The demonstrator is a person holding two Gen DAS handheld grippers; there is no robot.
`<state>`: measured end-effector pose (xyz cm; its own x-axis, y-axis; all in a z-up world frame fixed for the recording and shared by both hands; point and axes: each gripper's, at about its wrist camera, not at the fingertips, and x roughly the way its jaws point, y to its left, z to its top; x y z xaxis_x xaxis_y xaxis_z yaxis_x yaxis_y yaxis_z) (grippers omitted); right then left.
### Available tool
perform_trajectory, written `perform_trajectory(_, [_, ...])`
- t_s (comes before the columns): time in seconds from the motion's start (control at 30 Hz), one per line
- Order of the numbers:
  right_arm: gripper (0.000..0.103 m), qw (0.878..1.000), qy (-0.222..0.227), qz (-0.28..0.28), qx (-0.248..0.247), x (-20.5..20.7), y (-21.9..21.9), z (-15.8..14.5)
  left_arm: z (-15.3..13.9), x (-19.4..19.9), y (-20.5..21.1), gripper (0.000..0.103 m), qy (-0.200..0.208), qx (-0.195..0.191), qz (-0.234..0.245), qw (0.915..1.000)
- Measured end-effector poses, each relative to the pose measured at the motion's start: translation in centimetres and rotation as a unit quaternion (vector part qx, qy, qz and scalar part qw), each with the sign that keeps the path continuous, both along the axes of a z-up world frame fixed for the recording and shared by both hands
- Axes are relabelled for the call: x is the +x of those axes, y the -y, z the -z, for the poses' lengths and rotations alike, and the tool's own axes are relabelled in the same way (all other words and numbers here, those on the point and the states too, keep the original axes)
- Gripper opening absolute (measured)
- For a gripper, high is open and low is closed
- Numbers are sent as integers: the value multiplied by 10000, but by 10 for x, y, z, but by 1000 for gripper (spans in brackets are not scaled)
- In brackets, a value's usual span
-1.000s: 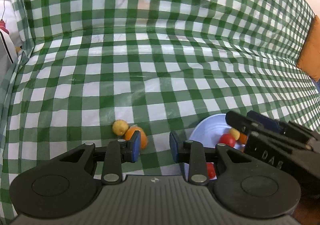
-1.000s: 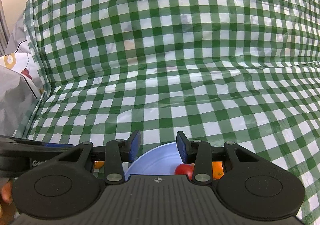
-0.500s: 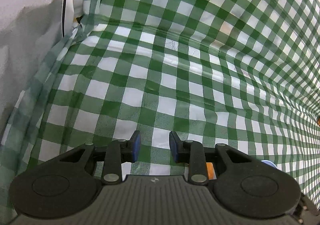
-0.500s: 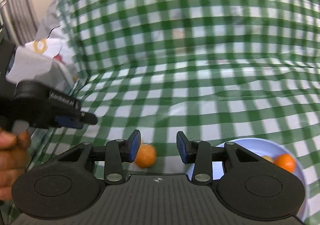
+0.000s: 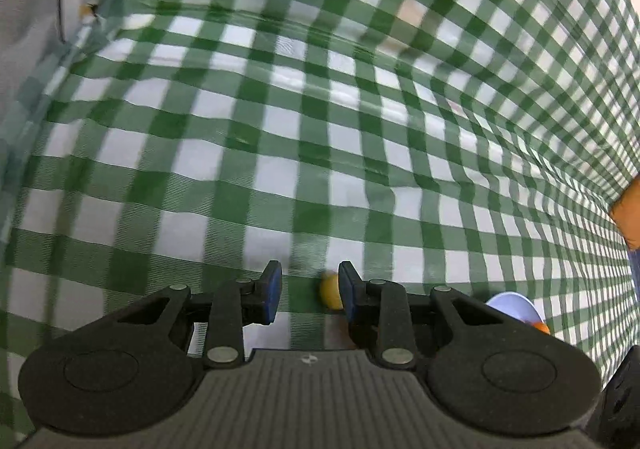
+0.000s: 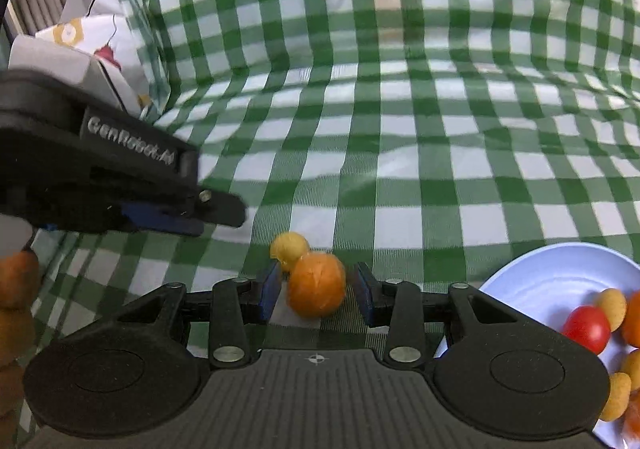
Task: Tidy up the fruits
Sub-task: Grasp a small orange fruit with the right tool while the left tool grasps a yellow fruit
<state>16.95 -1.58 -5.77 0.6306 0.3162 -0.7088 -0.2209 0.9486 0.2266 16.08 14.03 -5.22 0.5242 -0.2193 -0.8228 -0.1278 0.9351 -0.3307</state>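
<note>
In the right wrist view an orange (image 6: pixel 317 290) lies on the green checked cloth between the open fingers of my right gripper (image 6: pixel 317 291), with a small yellow fruit (image 6: pixel 289 249) touching it behind. A pale blue plate (image 6: pixel 552 281) at the right holds a red tomato (image 6: pixel 587 328), small yellow fruits and orange ones. My left gripper (image 6: pixel 216 209) hovers at the left, above the cloth. In the left wrist view my left gripper (image 5: pixel 309 291) is open and empty; the yellow fruit (image 5: pixel 330 291) peeks beside its right finger, and the plate (image 5: pixel 512 305) shows at the lower right.
A grey and floral cushion (image 6: pixel 76 49) lies at the left edge of the cloth. The checked cloth (image 6: pixel 400 129) rises up a backrest behind. An orange-brown object (image 5: pixel 628 209) sits at the right edge in the left wrist view.
My right gripper has swung left from over the plate and now straddles the orange. My left gripper has pulled away from the two fruits and turned; its view is blurred by motion.
</note>
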Motion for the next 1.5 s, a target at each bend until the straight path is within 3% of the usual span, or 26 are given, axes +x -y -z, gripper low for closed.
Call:
perform_trajectory(0.33, [31,9997,34,-108,-220,-8,12,-5,21,10,25,34,-169,-97,284,9994])
perform_trajectory(0.83, [32,9972,-23,-505,-546,-6,1,-4,27,13,36,34,-208,-30,862,9961])
perform_trajectory(0.9, [32,9971,-16,-518,-557,-6,0,-4,26,14,36,33,-216,-51,859,9961])
perform_trajectory(0.97, [32,9970,-7,-534,-562,-6,0,-4,25,14,38,24,-175,-74,921,9956])
perform_trajectory(1.13, [31,9976,153,-427,-520,-9,3,-8,17,16,31,23,-21,227,658,9976])
perform_trajectory(1.3, [30,9972,306,-368,-581,-8,5,-14,11,18,24,24,107,929,358,9950])
perform_trajectory(1.5, [30,9959,220,-471,-740,-7,-2,-6,21,22,28,26,-20,871,468,9951])
